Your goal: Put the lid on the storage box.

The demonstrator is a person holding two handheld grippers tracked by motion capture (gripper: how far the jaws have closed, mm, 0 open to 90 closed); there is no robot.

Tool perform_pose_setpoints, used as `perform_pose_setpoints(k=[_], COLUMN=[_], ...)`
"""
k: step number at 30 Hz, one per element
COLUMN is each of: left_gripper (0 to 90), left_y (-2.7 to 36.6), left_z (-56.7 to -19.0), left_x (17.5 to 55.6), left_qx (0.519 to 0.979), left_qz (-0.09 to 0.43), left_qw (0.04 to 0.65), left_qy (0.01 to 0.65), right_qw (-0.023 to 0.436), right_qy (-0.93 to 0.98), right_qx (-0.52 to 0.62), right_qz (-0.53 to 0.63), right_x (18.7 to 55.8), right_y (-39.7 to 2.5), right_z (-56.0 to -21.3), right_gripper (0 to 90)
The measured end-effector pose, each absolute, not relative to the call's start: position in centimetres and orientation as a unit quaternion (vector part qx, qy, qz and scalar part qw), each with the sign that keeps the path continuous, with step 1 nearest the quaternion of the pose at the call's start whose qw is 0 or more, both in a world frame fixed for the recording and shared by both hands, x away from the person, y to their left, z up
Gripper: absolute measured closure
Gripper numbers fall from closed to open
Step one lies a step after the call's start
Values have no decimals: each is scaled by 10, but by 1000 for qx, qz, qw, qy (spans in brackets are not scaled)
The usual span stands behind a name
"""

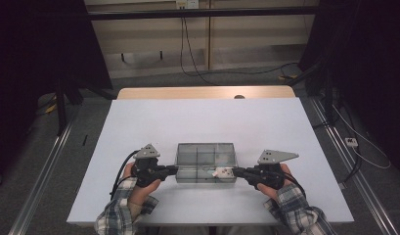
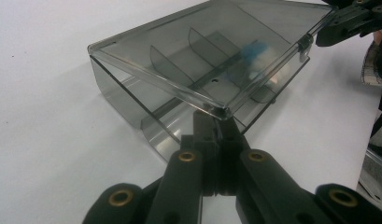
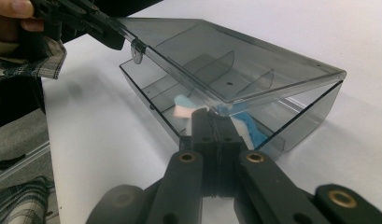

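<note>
A smoky clear plastic box (image 1: 206,157) with inner dividers lies near the front of the white table (image 1: 207,122). Its hinged lid (image 2: 212,51) is raised a little along the near edge. My left gripper (image 1: 172,170) is shut on the lid's near left corner, its jaws (image 2: 215,122) pinching that edge. At the near right corner my right gripper (image 1: 238,171) is likewise shut on the lid (image 3: 235,60), its tips (image 3: 212,119) on the rim. Small blue, white and pink pieces (image 3: 186,106) lie in the box's right end (image 1: 221,172).
A tan wooden strip (image 1: 202,92) borders the table's far edge. Metal rails (image 1: 46,171) run along the floor on both sides, with cables (image 1: 197,68) on the floor behind. Dark curtains (image 1: 36,49) stand left and right.
</note>
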State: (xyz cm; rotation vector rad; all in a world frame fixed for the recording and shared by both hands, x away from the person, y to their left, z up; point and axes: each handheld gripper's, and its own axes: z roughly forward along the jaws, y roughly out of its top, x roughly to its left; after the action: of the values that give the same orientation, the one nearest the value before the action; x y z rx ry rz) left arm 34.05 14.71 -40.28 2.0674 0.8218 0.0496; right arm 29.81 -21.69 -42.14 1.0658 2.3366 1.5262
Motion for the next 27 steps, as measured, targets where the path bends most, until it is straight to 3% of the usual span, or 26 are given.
perform_pose_setpoints(k=[27], left_gripper=[897], left_y=[150], left_z=[-408], left_x=[337], left_qx=[838], left_qz=[18], left_qw=[434], left_qy=[331], right_qw=[75], right_qy=[789], right_qx=[357], right_qz=[494], right_x=[296], right_y=[-213], right_z=[-426], right_gripper=[900])
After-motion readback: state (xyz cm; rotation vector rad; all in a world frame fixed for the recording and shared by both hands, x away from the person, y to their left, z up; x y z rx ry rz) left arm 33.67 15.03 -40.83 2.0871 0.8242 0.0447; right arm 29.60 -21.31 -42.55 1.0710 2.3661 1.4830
